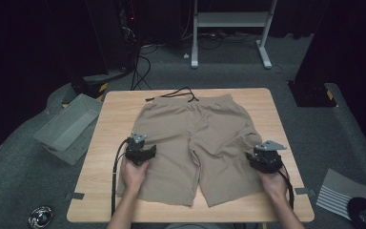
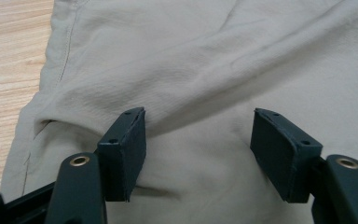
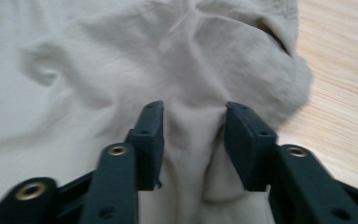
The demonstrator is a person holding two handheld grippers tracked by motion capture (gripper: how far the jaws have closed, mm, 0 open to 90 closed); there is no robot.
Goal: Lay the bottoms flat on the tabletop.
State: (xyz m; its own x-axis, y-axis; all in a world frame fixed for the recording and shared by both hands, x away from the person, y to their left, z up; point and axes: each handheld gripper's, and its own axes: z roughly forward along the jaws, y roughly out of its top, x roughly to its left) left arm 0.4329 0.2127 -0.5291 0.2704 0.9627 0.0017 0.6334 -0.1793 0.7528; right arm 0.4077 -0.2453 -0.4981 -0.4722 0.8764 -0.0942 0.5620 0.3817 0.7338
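Because spread flat on the wooden table [image 1: 109, 119] with the waistband at the far edge and both legs toward the person, the beige shorts [image 1: 198, 138] lie ready for folding or smoothing; no fold started, by judgement. Left gripper [image 1: 140, 151] set over the outer edge of its trouser leg, jaws wide apart above a shallow ridge of cloth, nothing pinched yet. Right gripper [image 3: 193, 126] placed at the opposite outer edge near the side seam, jaws drawn partly together around a raised fold of cloth, apparently mid-pinch; firm hold not confirmable. Black drawstring [image 1: 178, 93] trailing beyond the waistband. Grey bin [image 1: 69, 126] beside the table on the floor, unused.
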